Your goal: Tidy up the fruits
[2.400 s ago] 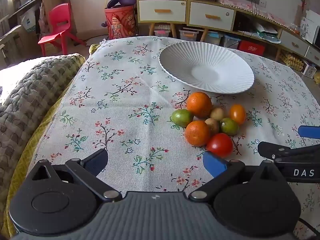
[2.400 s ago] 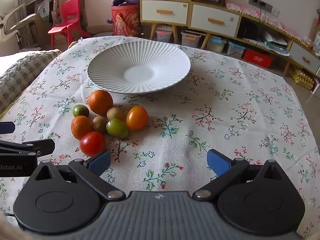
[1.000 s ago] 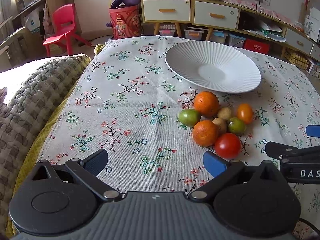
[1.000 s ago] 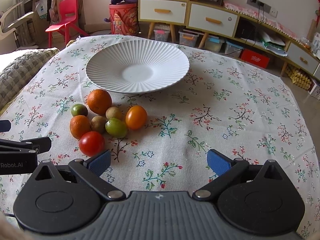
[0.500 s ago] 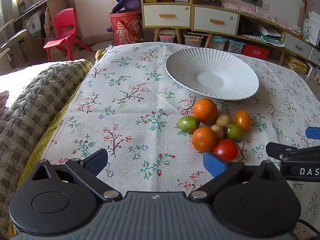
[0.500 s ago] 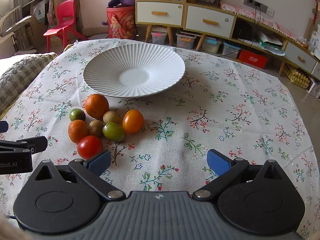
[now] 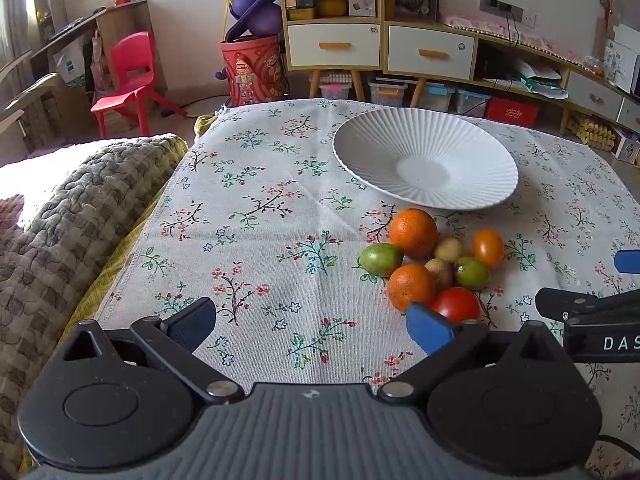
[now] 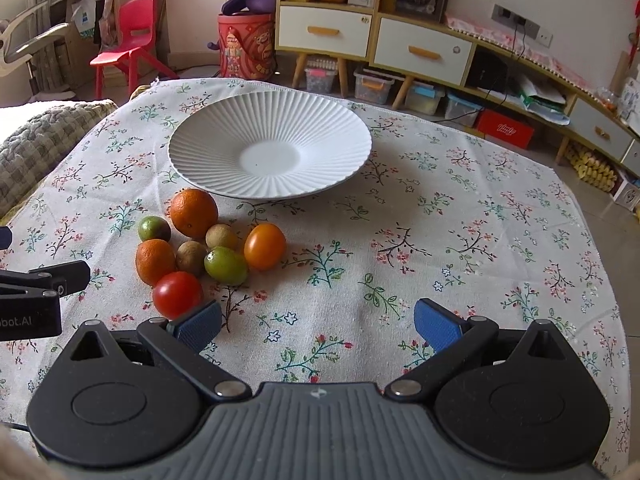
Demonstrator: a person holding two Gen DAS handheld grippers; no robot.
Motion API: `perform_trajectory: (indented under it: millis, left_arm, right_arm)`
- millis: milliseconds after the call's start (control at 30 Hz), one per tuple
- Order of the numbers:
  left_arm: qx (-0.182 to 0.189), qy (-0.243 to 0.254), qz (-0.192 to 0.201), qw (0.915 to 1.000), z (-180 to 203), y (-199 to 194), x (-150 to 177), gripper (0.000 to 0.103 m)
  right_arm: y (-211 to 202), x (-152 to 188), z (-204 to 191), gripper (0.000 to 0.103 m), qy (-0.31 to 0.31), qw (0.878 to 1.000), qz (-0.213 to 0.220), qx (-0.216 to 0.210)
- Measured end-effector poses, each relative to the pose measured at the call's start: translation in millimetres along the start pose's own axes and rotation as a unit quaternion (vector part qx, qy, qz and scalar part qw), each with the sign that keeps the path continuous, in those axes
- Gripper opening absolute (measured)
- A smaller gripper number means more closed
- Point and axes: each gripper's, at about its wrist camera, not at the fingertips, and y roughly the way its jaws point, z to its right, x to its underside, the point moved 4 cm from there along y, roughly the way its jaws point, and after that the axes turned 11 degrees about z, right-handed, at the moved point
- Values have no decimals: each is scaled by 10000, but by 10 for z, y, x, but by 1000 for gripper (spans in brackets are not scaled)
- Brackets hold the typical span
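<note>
A white ribbed plate (image 7: 426, 164) (image 8: 269, 156) sits empty on the floral tablecloth. In front of it lies a cluster of fruit: a large orange (image 7: 413, 232) (image 8: 194, 213), a smaller orange (image 7: 411, 286) (image 8: 155, 262), a red tomato (image 7: 456, 304) (image 8: 177, 294), an orange tomato (image 7: 487, 248) (image 8: 265, 246), two green fruits (image 7: 381, 259) (image 8: 226, 265) and two brown ones (image 8: 191, 257). My left gripper (image 7: 312, 326) is open and empty, left of the cluster. My right gripper (image 8: 318, 326) is open and empty, right of the cluster.
A knitted blanket (image 7: 60, 224) lies along the table's left side. Beyond the table stand a red chair (image 7: 128, 80), a red bucket (image 7: 252, 70) and low drawer cabinets (image 7: 380, 46). The other gripper shows at each view's edge (image 7: 592, 312) (image 8: 36, 288).
Both grippers have drawn back and risen slightly, so the plate and fruit sit a little further away in view. Nothing on the table has moved.
</note>
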Motion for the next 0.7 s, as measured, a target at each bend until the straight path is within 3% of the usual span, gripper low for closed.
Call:
perform_trajectory:
  millis: [167, 700]
  left_arm:
    - [101, 26, 11, 9999, 10, -10, 0, 92]
    - [294, -64, -223, 9993, -16, 21, 12, 92]
  right_arm:
    - [0, -20, -6, 102, 168, 9995, -81, -261]
    - [-6, -37, 13, 102, 257, 9990, -42, -354]
